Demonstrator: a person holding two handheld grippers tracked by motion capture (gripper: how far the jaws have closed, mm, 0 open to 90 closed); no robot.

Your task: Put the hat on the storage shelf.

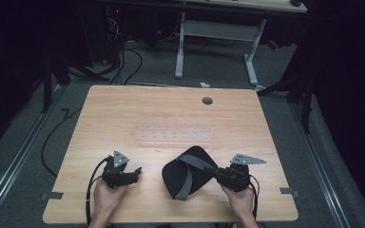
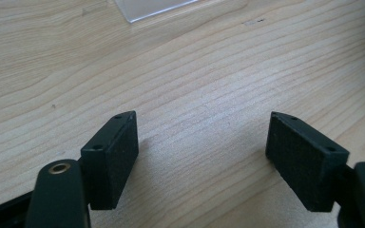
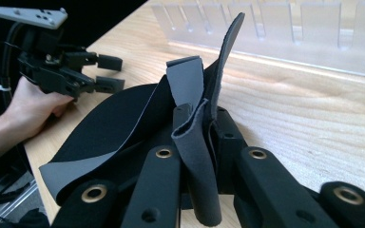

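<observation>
High view: one wooden table [image 1: 123, 114], two grippers, one black pad [image 1: 183, 173] with grey straps, one clear slotted rack [image 1: 176, 135] and one grey grommet [image 1: 207, 100]. The pad lies on the table's near half, between the two grippers. Its right edge is at the right gripper [image 1: 218, 175], which grips it there. The left gripper [image 1: 137, 172] is just left of the pad and apart from it, with nothing in it.

Left gripper view: the left gripper [image 2: 202, 152] has its jaws spread wide over bare wood, touching nothing. A corner of the rack [image 2: 147, 7] shows at the top edge.

Right gripper view: the right gripper [image 3: 204, 137] has its jaws pressed together, pinching a fold of the pad [image 3: 119, 118] and a grey strap [image 3: 197, 156]. The rest of the pad spreads left and down from the jaws; one flap stands up. The rack [image 3: 285, 38] lies beyond on the table. The left gripper [image 3: 109, 73] is at upper left, jaws apart, held in a hand [image 3: 35, 107].
</observation>
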